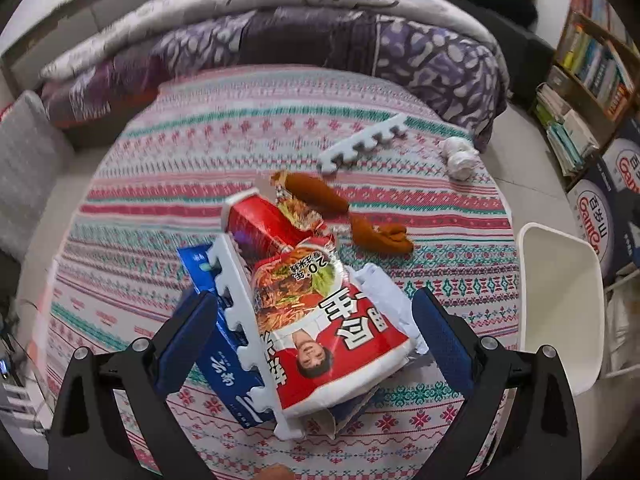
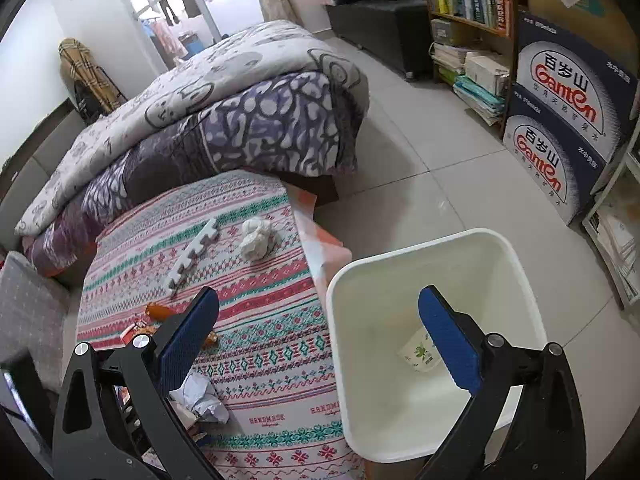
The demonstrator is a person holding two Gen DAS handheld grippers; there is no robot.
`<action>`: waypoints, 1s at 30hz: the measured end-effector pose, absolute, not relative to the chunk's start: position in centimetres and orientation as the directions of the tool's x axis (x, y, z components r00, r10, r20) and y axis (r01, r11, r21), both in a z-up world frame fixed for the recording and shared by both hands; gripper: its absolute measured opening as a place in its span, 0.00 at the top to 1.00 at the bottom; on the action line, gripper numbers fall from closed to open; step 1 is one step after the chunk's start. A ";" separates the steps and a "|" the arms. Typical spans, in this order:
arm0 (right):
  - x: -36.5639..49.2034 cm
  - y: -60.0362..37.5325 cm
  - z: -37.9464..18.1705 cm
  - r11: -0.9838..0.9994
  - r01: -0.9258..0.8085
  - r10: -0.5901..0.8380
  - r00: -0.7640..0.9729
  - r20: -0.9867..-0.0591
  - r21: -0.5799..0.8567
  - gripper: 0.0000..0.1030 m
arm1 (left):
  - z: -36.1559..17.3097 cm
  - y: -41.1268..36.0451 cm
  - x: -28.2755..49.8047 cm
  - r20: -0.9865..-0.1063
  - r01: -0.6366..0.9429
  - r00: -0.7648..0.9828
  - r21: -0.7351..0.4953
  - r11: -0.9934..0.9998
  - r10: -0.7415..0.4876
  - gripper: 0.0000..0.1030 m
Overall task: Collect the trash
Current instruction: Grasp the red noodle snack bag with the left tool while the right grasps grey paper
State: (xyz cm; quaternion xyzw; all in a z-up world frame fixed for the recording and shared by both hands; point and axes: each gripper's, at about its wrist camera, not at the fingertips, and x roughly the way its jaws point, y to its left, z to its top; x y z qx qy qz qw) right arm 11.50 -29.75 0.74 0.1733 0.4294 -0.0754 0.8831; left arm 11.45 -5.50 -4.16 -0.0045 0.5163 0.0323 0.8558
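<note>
A heap of trash lies on the patterned tablecloth (image 1: 160, 184): a red noodle packet (image 1: 324, 328), a white foam strip (image 1: 240, 312), a blue box (image 1: 224, 364), a red carton (image 1: 260, 228) and crumpled white paper (image 1: 384, 288). My left gripper (image 1: 316, 320) is open, its blue pads on either side of the heap. Farther off lie a second foam strip (image 1: 362, 144), a crumpled tissue (image 1: 460, 156) and a brown cloth piece (image 1: 360, 216). My right gripper (image 2: 320, 300) hangs open over the near rim of the white bin (image 2: 520, 276), which holds a paper cup (image 2: 418, 354).
The bin (image 1: 560, 300) stands on the tiled floor at the table's right edge. A folded purple and white quilt (image 2: 240, 120) lies beyond the table. A bookshelf (image 2: 468, 20) and stacked water cartons (image 2: 568, 120) line the right wall. A grey cushion (image 1: 28, 168) sits left.
</note>
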 end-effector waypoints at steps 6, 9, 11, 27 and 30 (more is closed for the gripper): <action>12.2 -28.0 -0.2 0.944 0.246 0.036 0.587 -0.809 0.221 0.07 | -5.6 -4.8 12.0 -0.914 -0.022 0.406 -0.027 0.999 -0.016 0.38; 12.5 -27.1 -0.6 0.951 0.224 0.045 0.576 -0.816 0.211 0.07 | -5.3 -3.8 11.8 -0.914 -0.010 0.402 -0.067 0.998 -0.057 0.42; 12.7 -26.4 -0.8 0.956 0.208 0.056 0.567 -0.821 0.209 0.07 | -4.9 -2.8 11.6 -0.911 -0.009 0.403 -0.097 0.995 -0.085 0.43; 13.8 -17.0 -5.1 0.990 -0.033 0.138 0.438 -0.889 0.137 0.07 | -0.2 6.8 11.0 -0.851 -0.147 0.518 -0.189 0.971 -0.087 0.43; 13.9 -15.4 -6.2 0.989 -0.071 0.145 0.401 -0.904 0.128 0.07 | -0.2 8.1 10.9 -0.849 -0.167 0.522 -0.197 0.966 -0.083 0.43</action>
